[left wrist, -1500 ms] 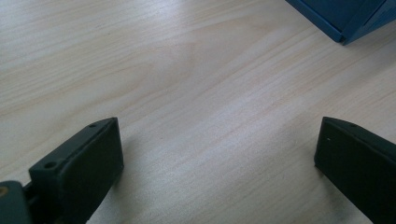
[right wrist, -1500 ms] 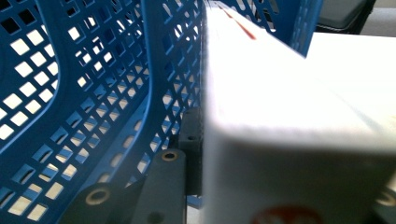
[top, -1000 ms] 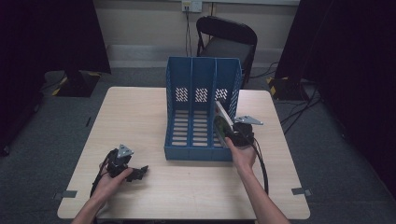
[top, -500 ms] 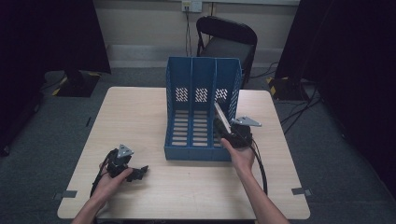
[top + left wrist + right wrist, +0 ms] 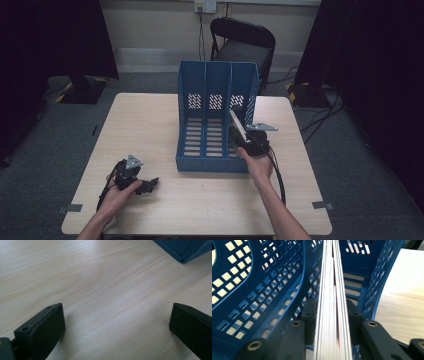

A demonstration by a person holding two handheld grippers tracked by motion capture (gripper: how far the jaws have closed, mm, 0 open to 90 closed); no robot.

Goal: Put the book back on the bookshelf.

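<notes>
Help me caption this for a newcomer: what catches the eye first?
The blue three-slot file rack at mid-table stands out. The right gripper holds a thin stack of pale sheets on edge in the rack's rightmost slot. The left gripper rests open on the bare wooden table near the front left.

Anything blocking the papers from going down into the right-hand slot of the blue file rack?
Nothing visible. The right gripper is clamped on the stack of papers, already between the walls of the rightmost compartment of the blue file rack. The slotted floor ahead looks bare, though the stack hides part of it.
</notes>
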